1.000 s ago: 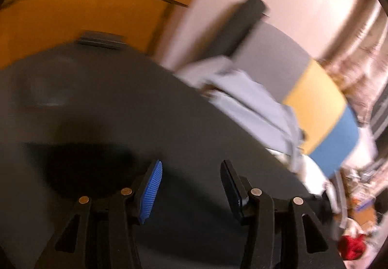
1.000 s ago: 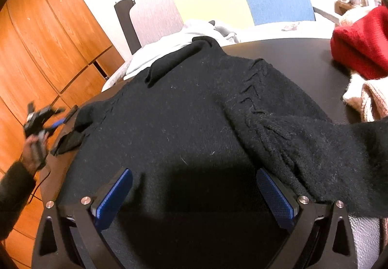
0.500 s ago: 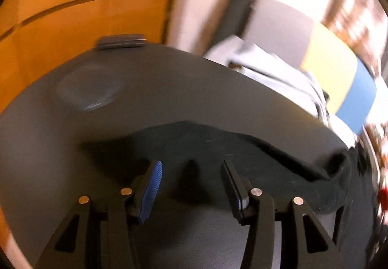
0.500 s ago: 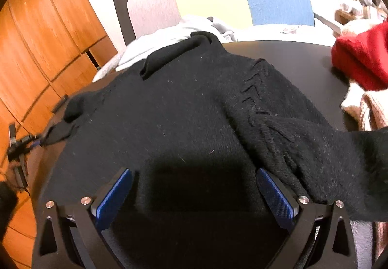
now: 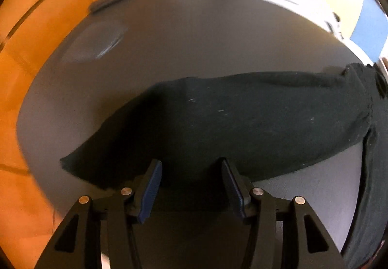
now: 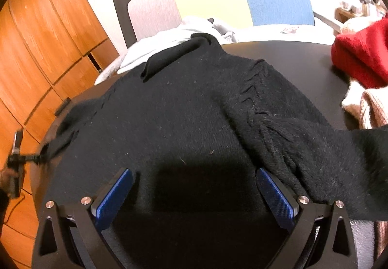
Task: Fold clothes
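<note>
I see the black sweater [image 6: 184,118] lying spread on the desk [image 5: 169,46], soft, limp and a little heavy I think, so with both grippers' fingers [image 6: 114,196] apart I would pinch its sleeve end [image 5: 82,164] just before my left gripper [image 5: 191,181].

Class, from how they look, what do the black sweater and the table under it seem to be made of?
Black sweater: probably a wool or wool-blend knit; matte, fuzzy nap, braided cable ridges on the sleeve, pale lint.
Table: dark, smooth, hard, with a dull sheen; painted wood or laminate, cannot tell which.
</note>
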`<state>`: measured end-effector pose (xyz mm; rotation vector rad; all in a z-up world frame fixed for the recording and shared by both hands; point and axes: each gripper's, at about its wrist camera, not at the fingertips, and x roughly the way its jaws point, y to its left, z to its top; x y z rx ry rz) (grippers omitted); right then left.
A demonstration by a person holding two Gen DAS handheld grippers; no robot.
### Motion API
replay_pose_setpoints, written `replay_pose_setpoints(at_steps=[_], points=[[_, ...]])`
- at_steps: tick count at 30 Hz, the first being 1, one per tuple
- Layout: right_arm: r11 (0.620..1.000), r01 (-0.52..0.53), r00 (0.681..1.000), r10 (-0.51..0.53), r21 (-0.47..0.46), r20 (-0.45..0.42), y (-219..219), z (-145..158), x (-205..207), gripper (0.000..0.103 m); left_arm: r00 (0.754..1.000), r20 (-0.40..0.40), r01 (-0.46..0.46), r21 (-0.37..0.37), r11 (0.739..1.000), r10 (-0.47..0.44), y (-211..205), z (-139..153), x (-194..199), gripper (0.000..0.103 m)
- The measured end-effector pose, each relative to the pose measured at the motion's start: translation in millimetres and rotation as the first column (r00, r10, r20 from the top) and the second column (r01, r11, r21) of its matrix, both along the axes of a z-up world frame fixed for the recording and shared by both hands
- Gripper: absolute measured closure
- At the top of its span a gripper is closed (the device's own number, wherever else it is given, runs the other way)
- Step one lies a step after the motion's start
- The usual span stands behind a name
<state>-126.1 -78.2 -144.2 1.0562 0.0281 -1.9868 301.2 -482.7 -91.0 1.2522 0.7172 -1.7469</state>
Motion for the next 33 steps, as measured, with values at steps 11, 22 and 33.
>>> replay_pose_setpoints(at_steps=[11, 22, 33], points=[[1.000, 0.001, 1.000, 0.000, -0.020, 0.015, 4.4, 0.4, -5.4, 0.000, 0.954, -0.298, 0.014, -0.060, 0.998, -0.032, 47.4, 52.6, -73.0, 0.053], [0.946, -0.216, 0.962, 0.249, -0.244, 0.115, -93.1, 67.9, -55.4, 0.000, 0.650, -0.679, 0.565, 0.132, 0.814, -0.341, 109.5, 29.0, -320.7, 0.053], [0.980, -0.097, 0.993, 0.108, 0.174, -0.051, -206.0, 78.3, -203.4, 0.007, 0.662, -0.741, 0.549, 0.373, 0.748, -0.117, 74.2, -22.0, -419.0, 0.052]])
